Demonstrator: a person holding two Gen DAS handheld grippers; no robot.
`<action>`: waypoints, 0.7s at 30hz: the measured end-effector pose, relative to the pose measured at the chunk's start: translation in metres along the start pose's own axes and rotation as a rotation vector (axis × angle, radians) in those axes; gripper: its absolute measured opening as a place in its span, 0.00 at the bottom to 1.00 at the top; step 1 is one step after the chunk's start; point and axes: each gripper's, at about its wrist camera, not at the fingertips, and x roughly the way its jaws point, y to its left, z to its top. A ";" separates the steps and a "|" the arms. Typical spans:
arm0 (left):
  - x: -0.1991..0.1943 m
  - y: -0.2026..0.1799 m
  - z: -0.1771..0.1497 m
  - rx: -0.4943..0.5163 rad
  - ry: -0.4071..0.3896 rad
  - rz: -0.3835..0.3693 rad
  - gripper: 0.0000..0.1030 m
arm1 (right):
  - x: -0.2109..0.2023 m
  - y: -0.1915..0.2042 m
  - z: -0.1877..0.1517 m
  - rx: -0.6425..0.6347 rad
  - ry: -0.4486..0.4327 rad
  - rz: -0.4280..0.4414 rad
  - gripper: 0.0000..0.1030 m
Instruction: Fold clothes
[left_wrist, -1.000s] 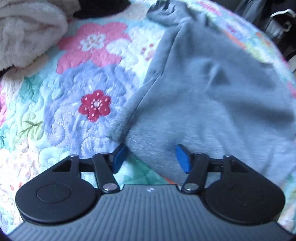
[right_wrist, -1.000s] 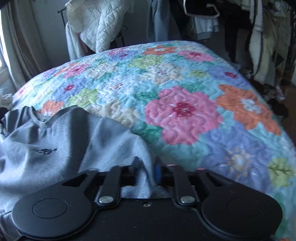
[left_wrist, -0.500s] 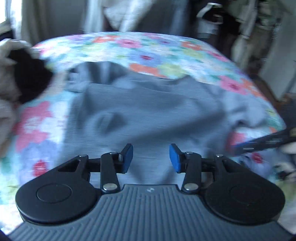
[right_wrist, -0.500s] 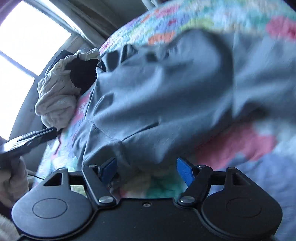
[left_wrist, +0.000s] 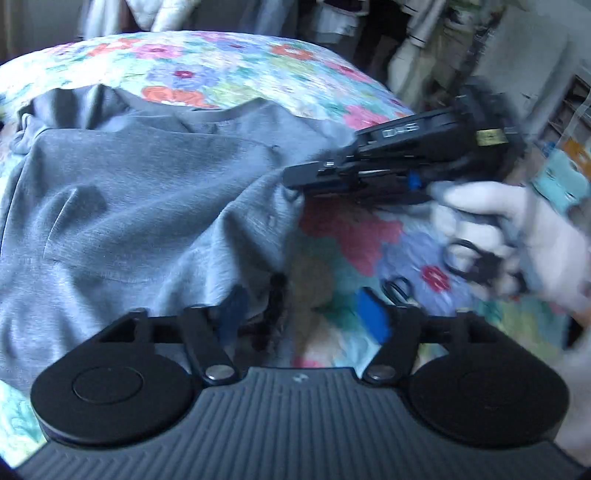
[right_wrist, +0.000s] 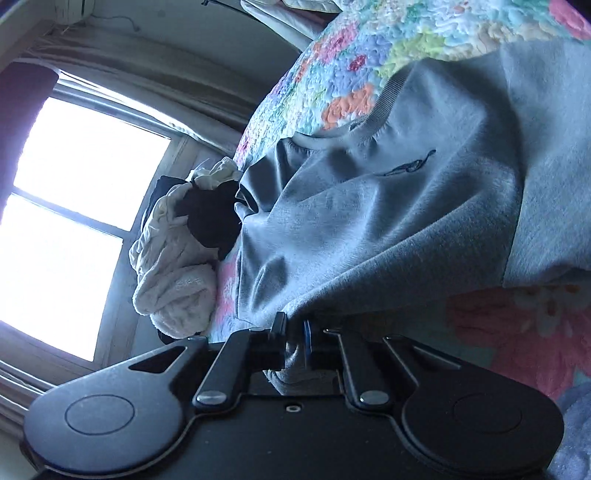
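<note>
- Bedroom scene; floral quilt (left_wrist: 229, 70) covers the bed, stitched and puffy, pink, orange and blue flowers; bright window (right_wrist: 74, 206) with curtains off to one side in the right wrist view
- Your task item is the grey sweatshirt (left_wrist: 140, 206); it lies spread on the quilt, mostly flat with soft wrinkles; ribbed neckline toward the far side; small dark embroidered mark on the chest (right_wrist: 410, 168); knit looks heathered, fleecy at the near edge
- Your right gripper (right_wrist: 295, 341) is clamped on a fold of the sweatshirt edge; cloth bunches between the fingers and pulls up taut from there; same tool seen from the side in the left wrist view, your gloved hand (left_wrist: 517, 236) around it
- Your left gripper (left_wrist: 303, 314) has fingers spread wide, nothing between them; blue pads (left_wrist: 373, 314); left finger sits over the sweatshirt's near edge, right finger over bare quilt; contact with cloth hard to tell
- Left wrist view is motion-blurred; the hand, the finger pads and a dark scrap by the hem (left_wrist: 275, 314) are smeared, can't identify the scrap
- Cream fluffy pile (right_wrist: 173, 273) with a black item (right_wrist: 210, 218) at the bed edge beside the sweatshirt; shapes unclear
- Hanging clothes (left_wrist: 424, 29) behind the bed, blurred and cut off at the top
- Sweatshirt's lower part is cut off by the gripper bodies in both views
</note>
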 end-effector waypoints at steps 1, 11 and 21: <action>0.007 -0.003 0.000 -0.004 -0.002 0.020 0.79 | 0.000 -0.001 0.000 0.014 -0.001 0.009 0.12; 0.042 0.013 -0.001 -0.067 0.067 0.105 0.11 | -0.059 0.001 0.010 -0.045 -0.156 -0.137 0.31; 0.019 0.028 0.010 -0.091 0.060 0.052 0.11 | -0.159 -0.094 0.019 0.080 -0.425 -0.537 0.83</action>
